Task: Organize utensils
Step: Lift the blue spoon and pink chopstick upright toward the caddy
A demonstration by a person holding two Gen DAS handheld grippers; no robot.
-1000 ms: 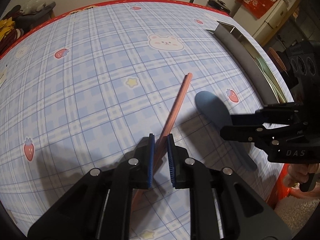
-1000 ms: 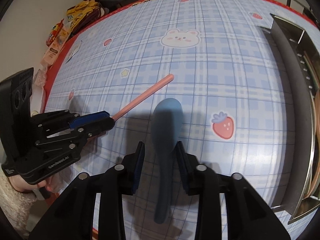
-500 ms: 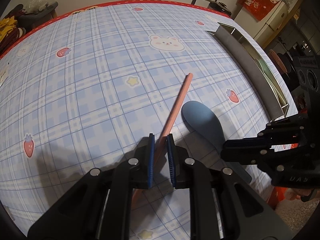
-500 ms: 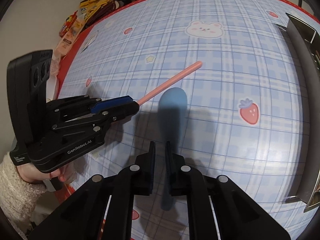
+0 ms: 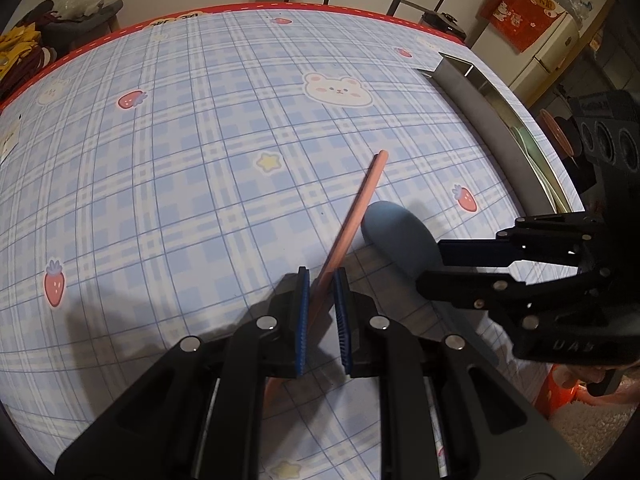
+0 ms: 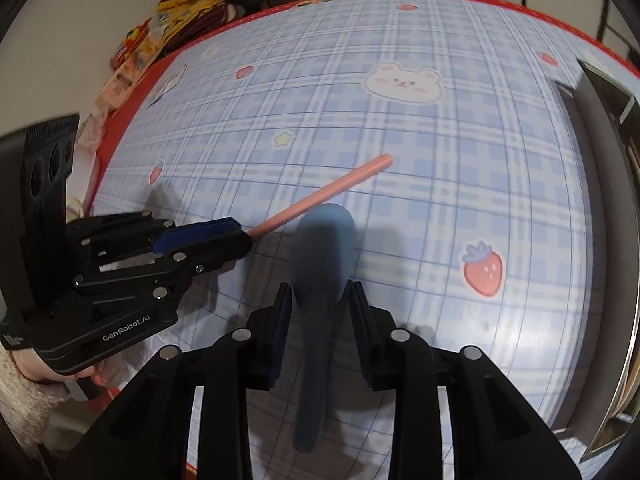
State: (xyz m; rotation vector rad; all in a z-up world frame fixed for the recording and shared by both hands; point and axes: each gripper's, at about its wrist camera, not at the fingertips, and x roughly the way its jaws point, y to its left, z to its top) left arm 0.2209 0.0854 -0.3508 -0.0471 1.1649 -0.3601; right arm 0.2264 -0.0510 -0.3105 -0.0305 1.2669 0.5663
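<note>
On the tablecloth [image 5: 168, 168], left fingers [image 5: 304, 300] grip one pink chopstick [image 5: 356, 216]; right fingers [image 6: 360, 312], just opening, straddle one blue spoon [image 6: 324, 248].

A long pink chopstick [image 5: 352, 220] slants across the blue checked bench [image 5: 180, 168], its far tip pointing toward a bear print, its near end between blue pads. Just beside it lies a dusty-blue spoon [image 6: 320, 280], bowl near the chopstick's middle, handle running back toward the near edge. It looks blurred.
</note>
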